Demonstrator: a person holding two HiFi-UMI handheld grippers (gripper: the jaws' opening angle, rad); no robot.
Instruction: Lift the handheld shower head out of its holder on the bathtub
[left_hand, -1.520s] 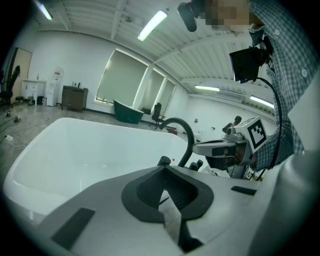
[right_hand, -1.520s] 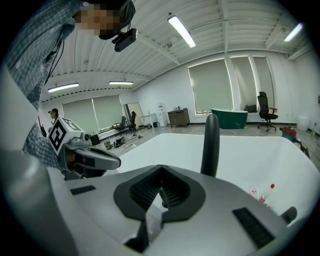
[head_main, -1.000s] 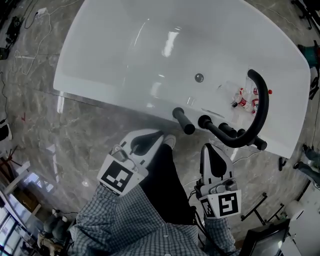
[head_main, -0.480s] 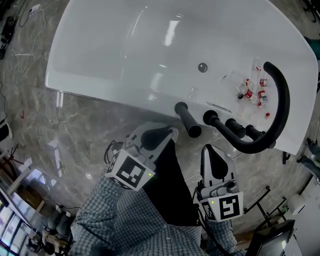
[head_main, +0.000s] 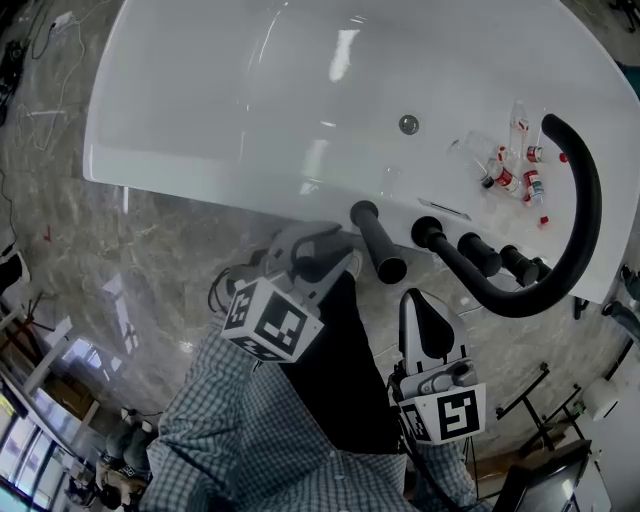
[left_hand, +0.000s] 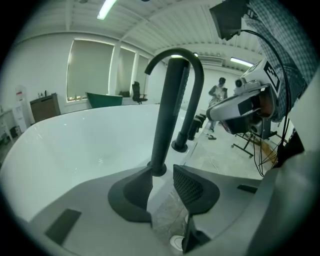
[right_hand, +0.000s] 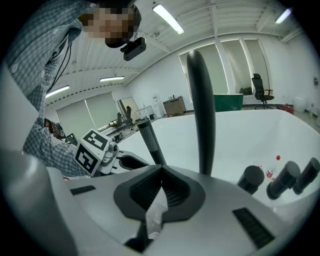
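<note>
Left gripper (left_hand: 162, 175) is opening toward the handheld shower head (left_hand: 167, 110).
Its handle, likely stiff and slick, is standing just beyond the empty jaws, so mid-shaft looks the best hold. The right gripper (right_hand: 160, 172) is idling closed.

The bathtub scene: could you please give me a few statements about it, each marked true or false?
1. The handheld shower head stands in its holder on the rim of the bathtub. True.
2. The left gripper grips the shower head. False: its jaws are opening with nothing between them, and the shower head stands just beyond them.
3. The right gripper has its jaws together and holds nothing. True.
4. The small bottles lie on the floor. False: they lie inside the bathtub.
</note>
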